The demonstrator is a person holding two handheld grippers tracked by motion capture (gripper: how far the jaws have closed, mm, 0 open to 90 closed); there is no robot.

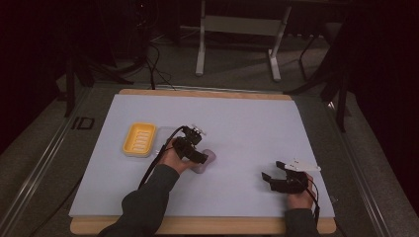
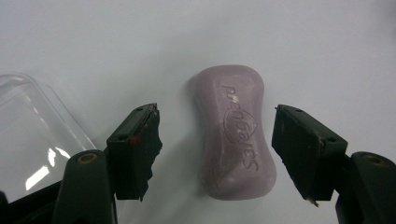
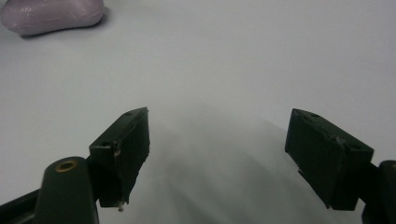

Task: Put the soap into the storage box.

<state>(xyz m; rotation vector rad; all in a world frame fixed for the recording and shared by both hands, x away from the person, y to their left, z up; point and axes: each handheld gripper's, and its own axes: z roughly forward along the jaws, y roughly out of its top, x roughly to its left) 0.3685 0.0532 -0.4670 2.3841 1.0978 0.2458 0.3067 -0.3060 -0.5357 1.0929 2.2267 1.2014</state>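
Your left gripper stands released, its 2 matte black jaws flanking, not touching, the soap bar: a smooth, waisted lilac bar with embossed lettering, lying flat on the pale table, long axis running along the jaws.

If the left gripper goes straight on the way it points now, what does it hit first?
Most likely the purple soap bar, which lies on the table sheet between the open jaws of the left gripper, touching neither. Depth is hard to judge; the pads may reach the sheet alongside it.
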